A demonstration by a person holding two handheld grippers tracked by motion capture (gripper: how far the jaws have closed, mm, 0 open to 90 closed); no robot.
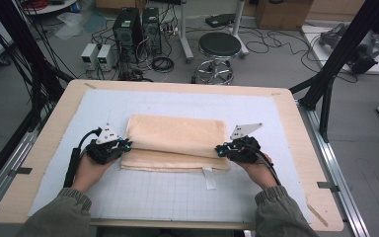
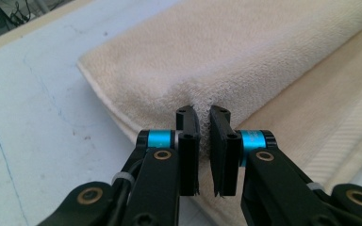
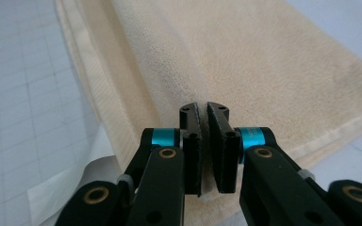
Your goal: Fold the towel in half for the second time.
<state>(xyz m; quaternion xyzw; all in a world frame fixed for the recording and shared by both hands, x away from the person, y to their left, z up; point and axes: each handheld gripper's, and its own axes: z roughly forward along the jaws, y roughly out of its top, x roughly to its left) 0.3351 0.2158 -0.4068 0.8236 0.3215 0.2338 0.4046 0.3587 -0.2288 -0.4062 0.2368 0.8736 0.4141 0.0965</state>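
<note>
Towel (image 1: 177, 136) bears a blank white label (image 1: 209, 178).

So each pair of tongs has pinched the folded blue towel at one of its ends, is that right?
Not quite: the towel is beige, not blue; the blue is the mat under it, as the high view shows. The rest holds: the left tongs and the right tongs are each pinched on one end of the folded towel.

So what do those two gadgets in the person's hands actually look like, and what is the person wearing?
Each is a black hand-held tool. The left gripper and right gripper both carry a pale grey three-cornered plate on top and trail a black cable. Close up, the two flat black jaws sit on arms with bright blue rings and brass-coloured pivot pins. The sleeves are olive green.
</note>
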